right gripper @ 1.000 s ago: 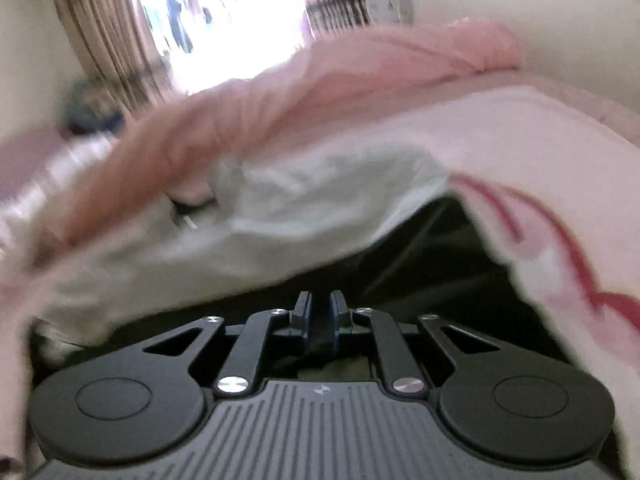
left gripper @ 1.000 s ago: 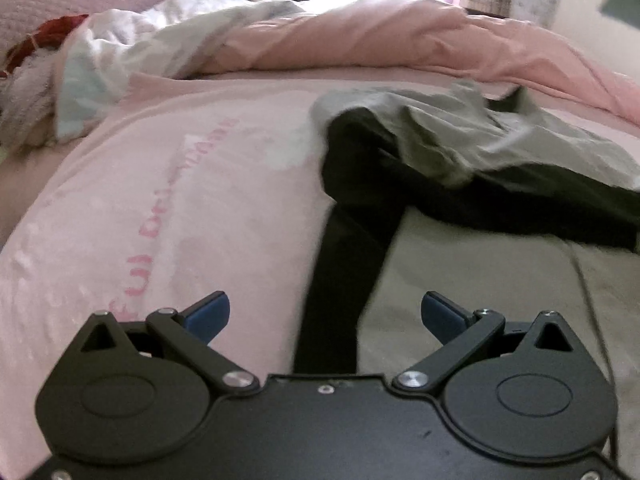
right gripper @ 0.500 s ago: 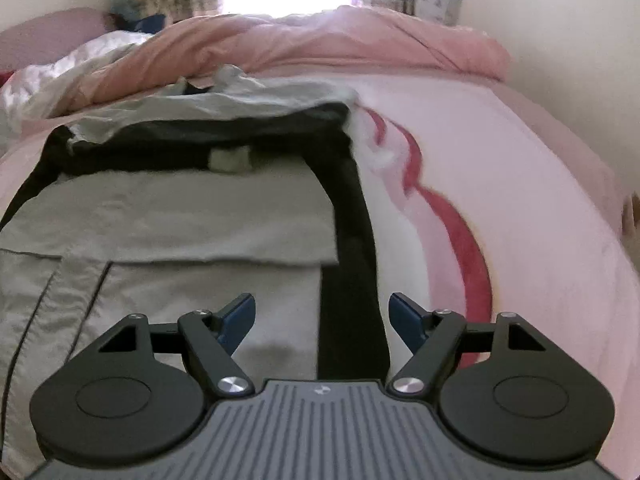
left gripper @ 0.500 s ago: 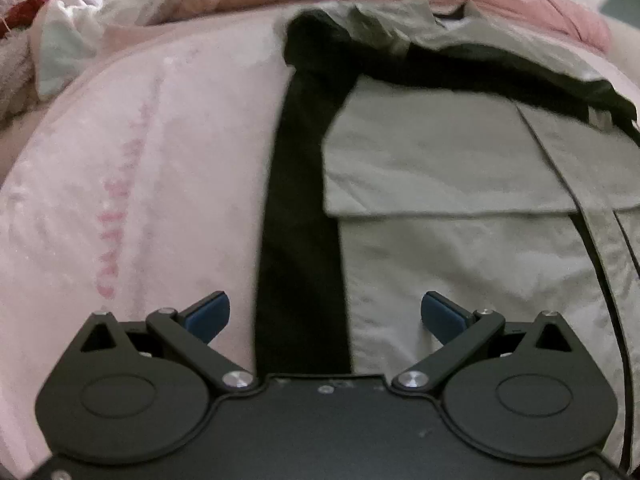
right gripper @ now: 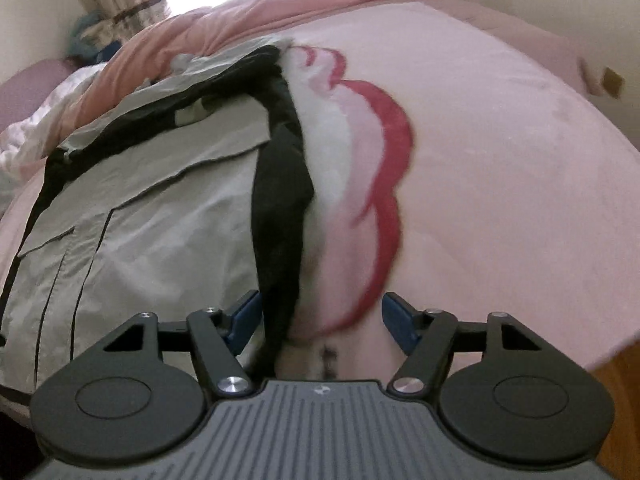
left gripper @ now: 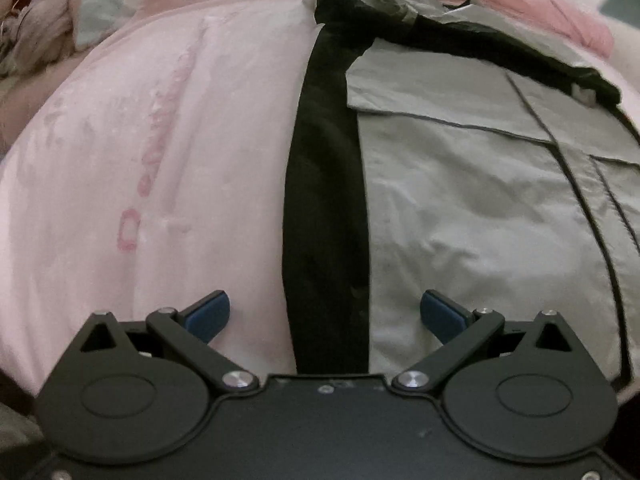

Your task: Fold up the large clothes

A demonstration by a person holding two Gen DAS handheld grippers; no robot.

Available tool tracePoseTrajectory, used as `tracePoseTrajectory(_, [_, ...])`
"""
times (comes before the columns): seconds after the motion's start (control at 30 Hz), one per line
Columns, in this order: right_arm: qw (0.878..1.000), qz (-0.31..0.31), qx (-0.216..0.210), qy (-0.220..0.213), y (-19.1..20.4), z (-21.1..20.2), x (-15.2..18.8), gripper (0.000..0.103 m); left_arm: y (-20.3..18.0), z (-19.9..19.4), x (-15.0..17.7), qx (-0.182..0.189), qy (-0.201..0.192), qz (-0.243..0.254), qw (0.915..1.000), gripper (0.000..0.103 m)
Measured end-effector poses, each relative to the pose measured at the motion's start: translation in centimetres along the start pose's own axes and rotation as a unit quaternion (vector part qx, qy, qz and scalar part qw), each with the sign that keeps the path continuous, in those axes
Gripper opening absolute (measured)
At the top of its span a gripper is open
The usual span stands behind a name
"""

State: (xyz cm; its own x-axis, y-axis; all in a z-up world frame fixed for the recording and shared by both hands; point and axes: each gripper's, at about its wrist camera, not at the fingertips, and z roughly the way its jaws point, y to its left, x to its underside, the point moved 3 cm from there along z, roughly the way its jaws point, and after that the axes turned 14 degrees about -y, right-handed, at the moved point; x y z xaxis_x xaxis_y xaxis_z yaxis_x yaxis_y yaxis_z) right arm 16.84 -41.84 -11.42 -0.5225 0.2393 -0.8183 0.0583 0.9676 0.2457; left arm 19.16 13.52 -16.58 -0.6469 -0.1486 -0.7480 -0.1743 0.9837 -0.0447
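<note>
A grey-and-black jacket [left gripper: 460, 200] lies spread on the pink bed [left gripper: 140, 160]; left gripper [left gripper: 325, 312] fingers wide over its black edge, right gripper [right gripper: 322, 322] fingers closing, nothing gripped

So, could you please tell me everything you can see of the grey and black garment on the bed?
The grey and black garment lies spread flat on the pink bedspread. Its thin, lightly creased grey panels carry dark piping and pocket-like flaps, with a black band down each side. The far end is bunched against the pink duvet. Neither gripper touches it.
</note>
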Motion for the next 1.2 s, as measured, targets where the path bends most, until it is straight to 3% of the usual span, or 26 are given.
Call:
tracePoseTrajectory(0.27, [0.998, -0.053, 0.016, -0.032, 1.5, -2.0, 2.0, 0.077, -0.3, -3.2, 3.4, 0.016, -0.023, 0.01, 0.9996, 0.103])
tracePoseTrajectory(0.5, [0.993, -0.107, 0.043, -0.019, 2.8, -1.7, 2.3, 0.076, -0.9, -3.3, 3.7, 0.024, -0.021, 0.01, 0.9994, 0.102])
tracePoseTrajectory(0.63, [0.994, -0.094, 0.06, -0.019, 2.3, -1.4, 2.3, 0.092, -1.6, -3.9, 3.4, 0.041, -0.02, 0.015, 0.9989, 0.079])
tracePoseTrajectory(0.67, [0.994, -0.088, 0.061, -0.016, 2.3, -1.4, 2.3, 0.091, -1.8, -4.1, 3.5, 0.045, -0.02, 0.014, 0.9987, 0.073])
tracePoseTrajectory(0.73, [0.994, -0.088, 0.055, -0.015, 2.4, -1.5, 2.3, 0.085, -2.1, -4.3, 3.5, 0.044, -0.022, 0.017, 0.9986, 0.07])
tracePoseTrajectory(0.87, [0.992, -0.114, 0.052, -0.014, 2.8, -1.9, 2.5, 0.081, -1.7, -4.2, 3.6, 0.048, -0.018, 0.008, 0.9986, 0.074])
tracePoseTrajectory(0.93, [0.991, -0.124, 0.043, -0.01, 3.0, -2.2, 2.6, 0.076, -1.6, -4.1, 3.6, 0.043, -0.018, 0.011, 0.9989, 0.084])
tracePoseTrajectory(1.03, [0.993, -0.112, 0.018, -0.008, 3.2, -2.8, 2.6, 0.072, -1.9, -3.9, 3.7, 0.032, -0.021, 0.012, 0.9992, 0.09])
tracePoseTrajectory(1.13, [0.995, -0.093, -0.023, -0.006, 3.7, -3.1, 2.6, 0.072, -2.0, -3.8, 3.7, 0.035, -0.021, 0.009, 0.9991, 0.089])
tracePoseTrajectory(1.2, [0.995, -0.101, -0.018, 0.0, 4.1, -2.6, 2.9, 0.072, -1.9, -3.7, 3.6, 0.04, -0.018, 0.006, 0.999, 0.089])
